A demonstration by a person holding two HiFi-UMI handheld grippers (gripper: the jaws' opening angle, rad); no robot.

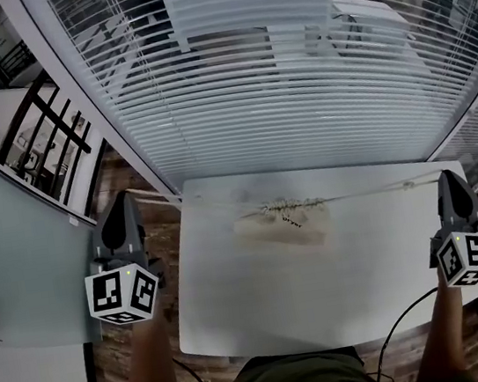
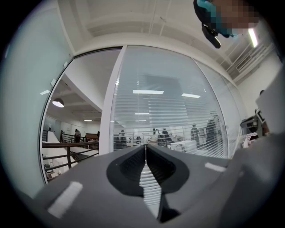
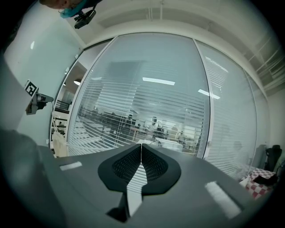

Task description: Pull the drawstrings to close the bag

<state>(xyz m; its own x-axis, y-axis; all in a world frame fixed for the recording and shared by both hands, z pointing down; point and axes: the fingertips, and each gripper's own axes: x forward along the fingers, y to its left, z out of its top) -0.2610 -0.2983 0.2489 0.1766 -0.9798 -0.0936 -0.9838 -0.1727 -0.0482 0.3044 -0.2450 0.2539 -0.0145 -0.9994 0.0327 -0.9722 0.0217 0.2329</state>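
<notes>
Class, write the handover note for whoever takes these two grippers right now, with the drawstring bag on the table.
Left gripper: jaws shut, held off the table's left edge. The left drawstring runs taut toward it, so it seems pinched there.
Right gripper: jaws shut at the table's right edge, likewise on the right drawstring.
Bag: lies flat toward the far side, mouth gathered into ruffles.
Done: both cords stretched outward; mouth looks closed.
Left: check for any gap, then release both cords.

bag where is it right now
In the head view the bag lies centrally near the white table's far edge, below the window blinds.
</notes>
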